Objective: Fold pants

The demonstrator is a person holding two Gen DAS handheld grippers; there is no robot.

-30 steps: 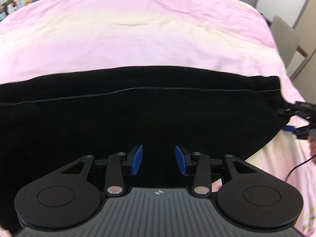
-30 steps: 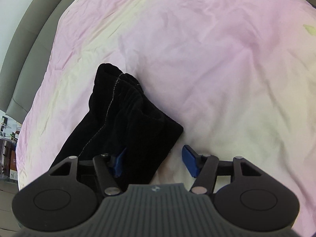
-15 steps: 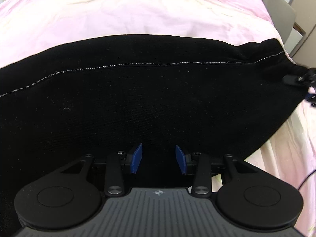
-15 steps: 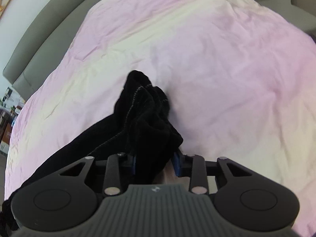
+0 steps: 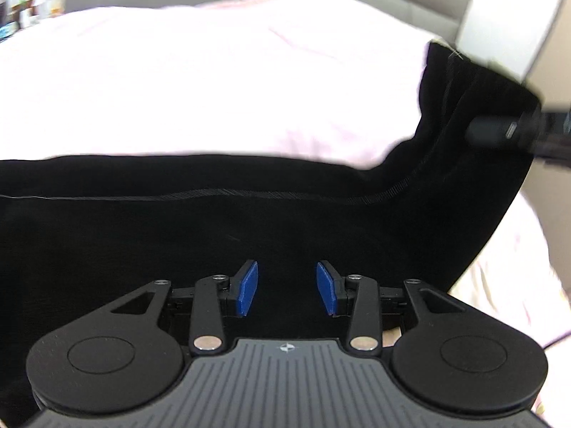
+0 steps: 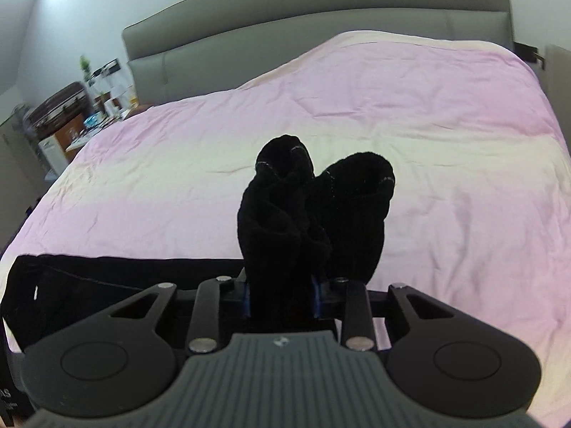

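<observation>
A cluttered nightstand (image 6: 76, 116) is seen at the far left of the right wrist view, beside the grey padded headboard (image 6: 321, 21) that runs along the back of the bed. The bed is covered by a pink and cream bedspread (image 6: 446, 149), on which the black pants (image 5: 221, 228) are laid as a broad dark band across the near edge.

In the left wrist view, the left gripper (image 5: 286, 293) is held over that band. Its jaws are set partly open, with a clear gap between the blue pads (image 5: 247, 292); black cloth lies beneath and beyond them, but whether any of it is pinched cannot be told.

Further right in the same view, the pants are drawn upward into a raised end at the edge of the frame, where the right gripper (image 5: 514, 132) is met, blurred.

In the right wrist view, the right gripper (image 6: 282, 297) is seen with its jaws closing on a thick bunch of the black cloth, which is pressed between the pads and stands up above them in two rounded lobes. The rest of the pants trails off to the left along the bedspread.
</observation>
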